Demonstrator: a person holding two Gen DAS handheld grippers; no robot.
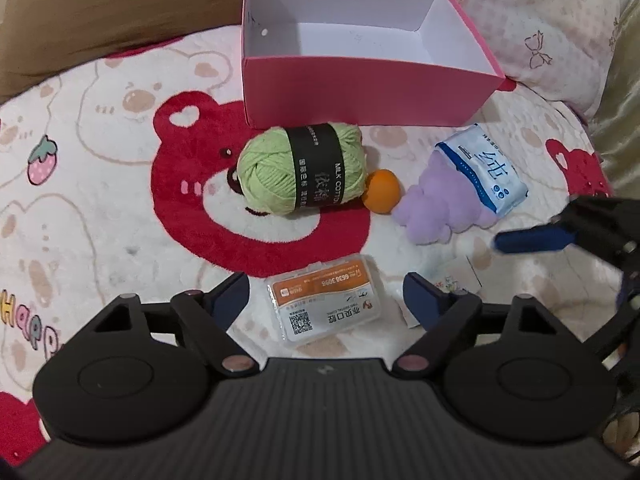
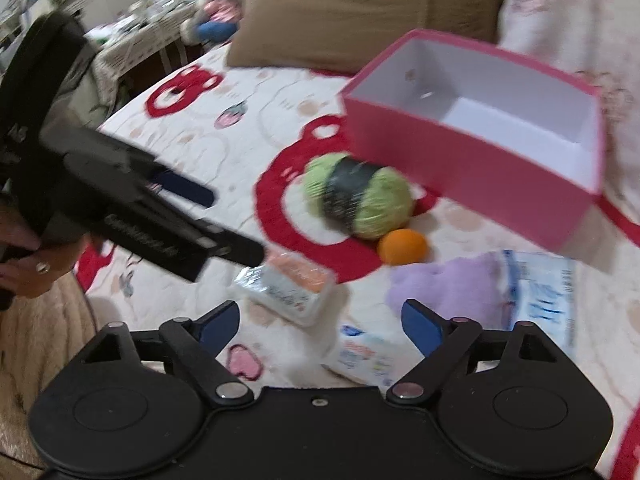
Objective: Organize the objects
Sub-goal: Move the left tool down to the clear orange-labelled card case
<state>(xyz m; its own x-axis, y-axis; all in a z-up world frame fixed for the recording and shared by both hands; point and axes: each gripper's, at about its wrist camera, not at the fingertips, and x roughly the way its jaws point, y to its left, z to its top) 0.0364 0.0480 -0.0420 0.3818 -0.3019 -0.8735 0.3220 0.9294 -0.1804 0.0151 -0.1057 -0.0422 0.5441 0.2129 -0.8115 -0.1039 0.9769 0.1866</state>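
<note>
Item: clear plastic case [image 1: 324, 304], bed's near edge. Light, stiff, slick; I'd grip its long sides. Left tongs [image 1: 326, 300] and right tongs [image 2: 320, 322] both spread, empty.

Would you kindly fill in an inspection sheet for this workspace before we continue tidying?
Surface: plush bear-print blanket, soft and uneven.
Job's things: empty pink cardboard box; green yarn ball touching small orange ball; purple plush toy under blue-white tissue pack; clear plastic case with orange label; small white packet.
Clutter: nothing seen.
Grippers: left hand-held gripper open around the case; right hand-held gripper open, empty.
Cables: nothing seen.
Surroundings: brown pillow, cluttered table.
</note>
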